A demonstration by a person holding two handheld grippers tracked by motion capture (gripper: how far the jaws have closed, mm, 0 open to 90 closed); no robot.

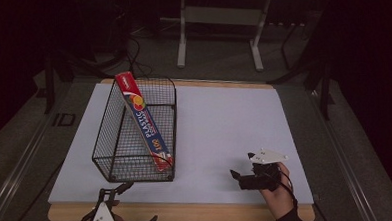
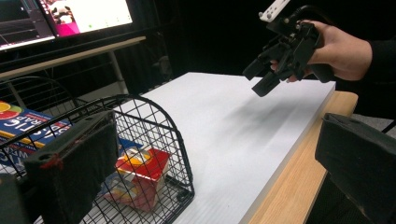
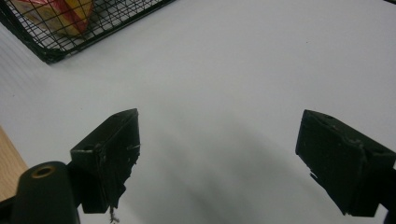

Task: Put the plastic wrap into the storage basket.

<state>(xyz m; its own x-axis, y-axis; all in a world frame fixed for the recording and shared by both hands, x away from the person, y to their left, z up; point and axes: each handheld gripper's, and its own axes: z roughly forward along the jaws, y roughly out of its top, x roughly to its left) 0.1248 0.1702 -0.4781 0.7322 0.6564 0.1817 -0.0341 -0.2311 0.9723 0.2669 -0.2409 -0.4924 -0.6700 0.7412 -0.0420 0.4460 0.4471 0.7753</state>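
A: Your right gripper (image 1: pixel 235 175) hangs low over the bare white table (image 1: pixel 224 124), near its front edge. Its fingers (image 3: pixel 109 154) are spread wide with nothing between them, and they point left toward the basket (image 1: pixel 117 161).

B: And my left?

A: Your left gripper (image 1: pixel 123 187) sits at the table's front edge, just before the basket's near corner. Its fingers (image 2: pixel 74 163) are also wide apart and hold nothing; one of them shows close in front of the wire wall.

B: Where's the box?

A: The box (image 1: pixel 143 120) of plastic wrap is inside the basket. It leans on a slant: the bottom end rests on the basket floor at the near right corner, and the top end pokes out above the far left rim. In your left gripper view its red and yellow lower end (image 2: pixel 140 175) shows through the mesh.

B: Are the two grippers close?

A: No, they're well apart. The basket stands on the table's left half; your right hand (image 1: pixel 278 194) is over on the right.
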